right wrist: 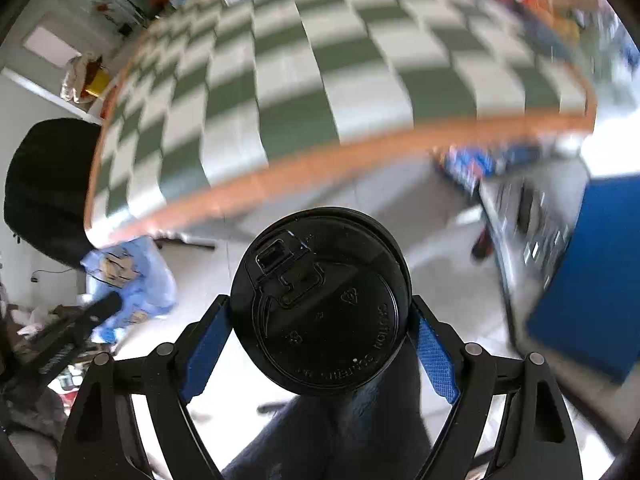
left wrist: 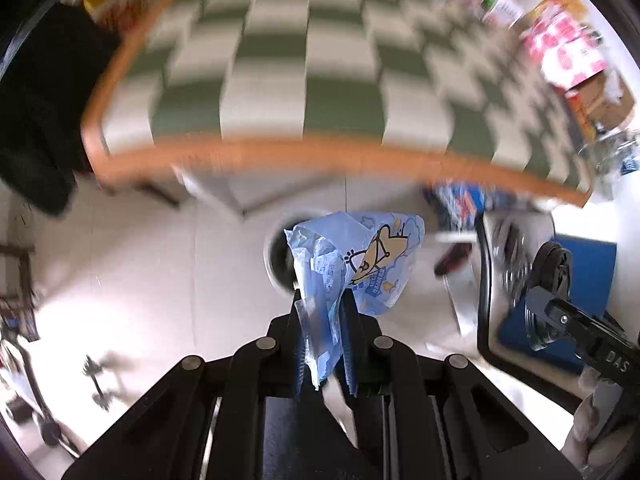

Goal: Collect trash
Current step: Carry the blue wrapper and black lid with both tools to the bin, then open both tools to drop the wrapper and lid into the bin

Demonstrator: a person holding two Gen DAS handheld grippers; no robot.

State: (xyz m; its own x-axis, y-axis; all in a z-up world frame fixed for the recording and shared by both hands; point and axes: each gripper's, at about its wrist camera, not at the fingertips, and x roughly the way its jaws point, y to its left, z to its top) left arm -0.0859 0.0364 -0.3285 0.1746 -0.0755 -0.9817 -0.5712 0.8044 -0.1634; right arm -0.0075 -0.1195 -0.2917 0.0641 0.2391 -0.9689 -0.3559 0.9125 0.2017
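My left gripper (left wrist: pixel 324 308) is shut on a crumpled light-blue snack wrapper (left wrist: pixel 356 260) with a cartoon print, held in the air over the pale floor in front of the table. The wrapper also shows in the right wrist view (right wrist: pixel 132 280) at the left. My right gripper (right wrist: pixel 320 320) is shut on a black cup lid (right wrist: pixel 322 302), its flat top facing the camera between the blue pads (right wrist: pixel 434 350). The lid and right gripper also show in the left wrist view (left wrist: pixel 550 276) at the right.
A table with a green-and-white checked cloth (left wrist: pixel 304 64) and an orange wooden edge (left wrist: pixel 280 152) fills the upper view. Boxes and packets (left wrist: pixel 568 52) lie on its far right. A black chair back (left wrist: pixel 44 112) stands left. A blue bin (right wrist: pixel 592 264) and metal rack (left wrist: pixel 508 256) stand right.
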